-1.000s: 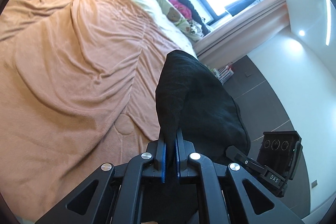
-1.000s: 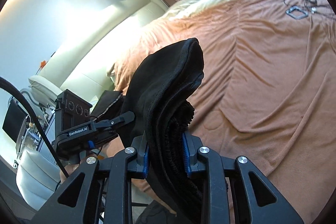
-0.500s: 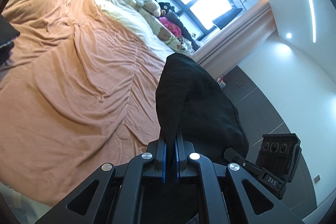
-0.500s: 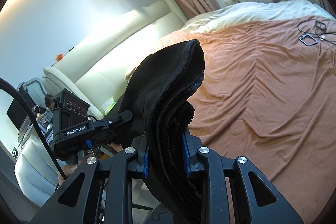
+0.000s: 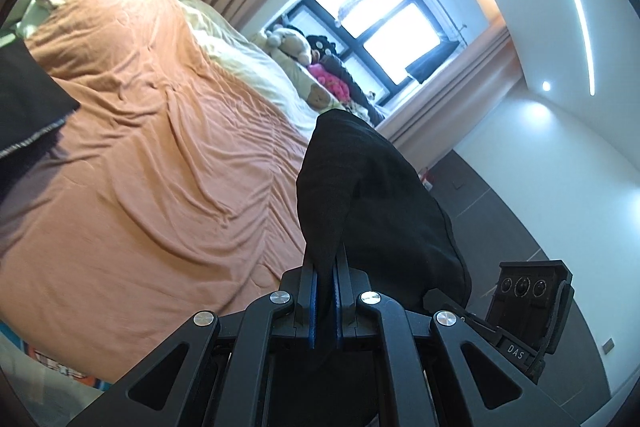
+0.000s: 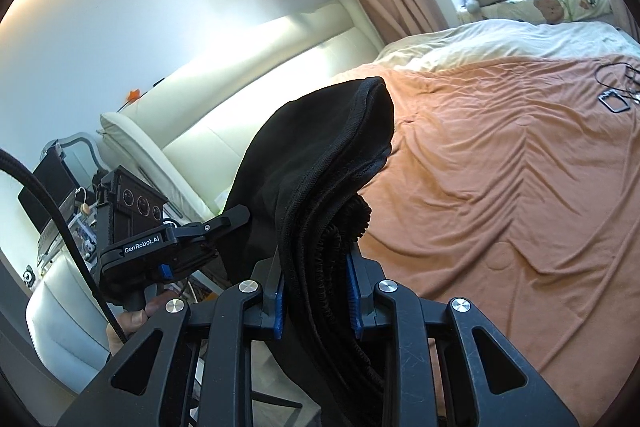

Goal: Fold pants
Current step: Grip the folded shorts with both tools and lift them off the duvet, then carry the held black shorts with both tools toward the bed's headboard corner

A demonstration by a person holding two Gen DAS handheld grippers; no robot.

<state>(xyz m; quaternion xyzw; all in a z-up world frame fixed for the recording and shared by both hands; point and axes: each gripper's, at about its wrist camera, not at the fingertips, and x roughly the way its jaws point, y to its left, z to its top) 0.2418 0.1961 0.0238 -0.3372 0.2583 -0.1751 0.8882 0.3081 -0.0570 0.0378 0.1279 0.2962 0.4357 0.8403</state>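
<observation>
Black pants (image 5: 372,195), bunched, hang clamped above the bed.

- The black pants (image 5: 372,211) run off the left wrist view's edge at 6 o'clock, so their lower length is unseen.
- A dark cloth (image 5: 28,107) at 9 o'clock is cut by the frame; what it is cannot be told.
- The small cabled items (image 6: 614,99) at 3 o'clock on the orange bedspread (image 6: 500,195) are too small to identify.
- The hand (image 6: 128,323) at 8 o'clock is mostly hidden.
</observation>
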